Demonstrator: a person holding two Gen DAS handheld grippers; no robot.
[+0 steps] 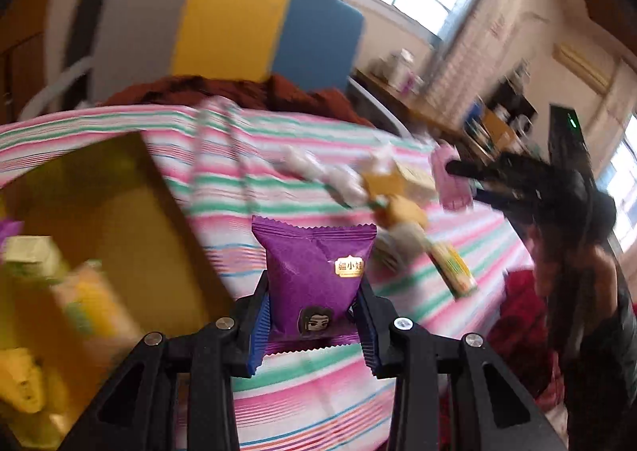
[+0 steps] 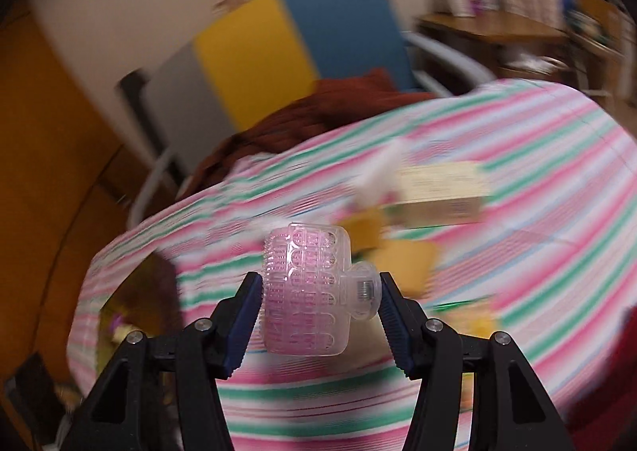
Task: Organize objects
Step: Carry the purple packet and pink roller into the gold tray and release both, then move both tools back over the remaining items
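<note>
The left gripper [image 1: 314, 315] clamps a purple snack packet [image 1: 314, 279] upright between its fingers, a yellow box [image 1: 131, 212] just to its left. The right gripper [image 2: 320, 305] grips a clear pink hair clip [image 2: 308, 295]; beyond it lie blurred items, perhaps small cartons.

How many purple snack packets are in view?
1 clearly: the purple snack packet sits between the left hand-held gripper's pads above the striped cloth. A blurred purple scrap at the yellow box's far left edge might be another; more could be hidden inside.
</note>
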